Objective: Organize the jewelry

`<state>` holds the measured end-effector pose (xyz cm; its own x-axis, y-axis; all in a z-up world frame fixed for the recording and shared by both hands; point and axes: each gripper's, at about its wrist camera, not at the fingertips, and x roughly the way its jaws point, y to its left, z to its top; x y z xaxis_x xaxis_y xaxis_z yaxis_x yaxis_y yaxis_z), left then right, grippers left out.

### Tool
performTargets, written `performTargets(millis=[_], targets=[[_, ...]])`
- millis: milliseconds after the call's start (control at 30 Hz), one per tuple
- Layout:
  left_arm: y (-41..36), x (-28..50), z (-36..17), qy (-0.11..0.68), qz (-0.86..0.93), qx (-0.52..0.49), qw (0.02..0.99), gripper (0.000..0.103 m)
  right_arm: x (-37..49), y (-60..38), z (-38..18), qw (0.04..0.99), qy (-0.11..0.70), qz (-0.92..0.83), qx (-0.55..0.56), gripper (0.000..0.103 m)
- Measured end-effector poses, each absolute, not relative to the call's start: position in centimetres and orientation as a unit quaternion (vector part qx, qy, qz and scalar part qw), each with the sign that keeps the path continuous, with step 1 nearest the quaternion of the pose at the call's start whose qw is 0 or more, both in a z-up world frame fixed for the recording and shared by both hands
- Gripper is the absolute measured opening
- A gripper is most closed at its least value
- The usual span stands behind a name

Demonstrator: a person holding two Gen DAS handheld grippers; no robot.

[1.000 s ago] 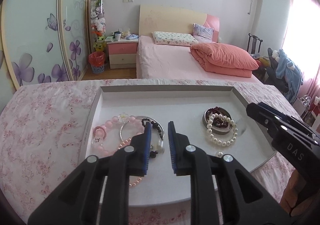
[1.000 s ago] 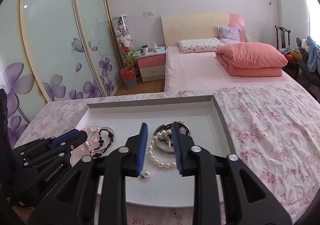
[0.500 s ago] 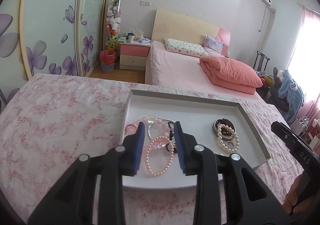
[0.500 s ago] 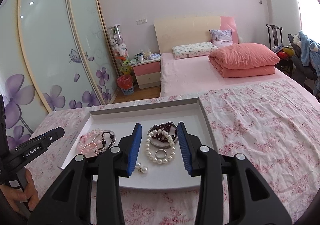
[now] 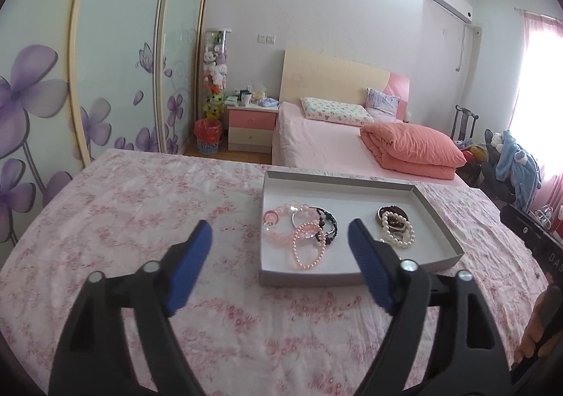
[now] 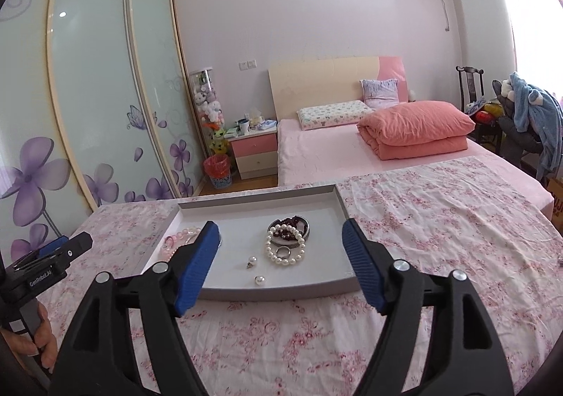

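A shallow grey tray (image 5: 355, 278) (image 6: 246, 208) lies on a floral cloth. Inside it are a pink bead bracelet (image 5: 309, 250), a dark bead bracelet (image 5: 327, 223), a white pearl bracelet (image 5: 397, 232) (image 6: 285, 244) with a silver ring (image 6: 283, 251), a small metal dish (image 6: 305, 228) and two loose pearl earrings (image 6: 259, 280). My left gripper (image 5: 279, 241) hangs back from the tray's near edge, its jaws opening with nothing between them. In front of the tray my right gripper (image 6: 279, 243) is also opening and holds nothing.
The floral cloth (image 5: 140, 206) covers the table all around the tray. Behind stand a pink bed (image 6: 352, 146) with a folded quilt, a nightstand (image 5: 250, 127), a red bin (image 6: 218, 169) and flowered wardrobe doors (image 5: 45, 104). A chair with clothes (image 6: 527, 114) is at the right.
Both grippers pulled back and up from over the tray and their jaws spread from nearly shut to wide. The jewelry stayed in the tray.
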<state>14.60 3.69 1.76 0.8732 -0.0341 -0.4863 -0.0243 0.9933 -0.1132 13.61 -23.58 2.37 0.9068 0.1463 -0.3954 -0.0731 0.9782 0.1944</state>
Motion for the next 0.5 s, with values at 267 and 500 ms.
performTargets(millis=[267,500], targets=[[2.7,10.9,2.8,0.221,0.0,-0.029,0.975,0.099,10.9,-22.6,2.9,0.98,0.18,0.054,0.062,0.101],[2.0,9.0,2.6,0.209,0.009,-0.016,0.978,0.099,9.4,-22.6,2.3,0.981,0.178,0.056,0.059,0.101]])
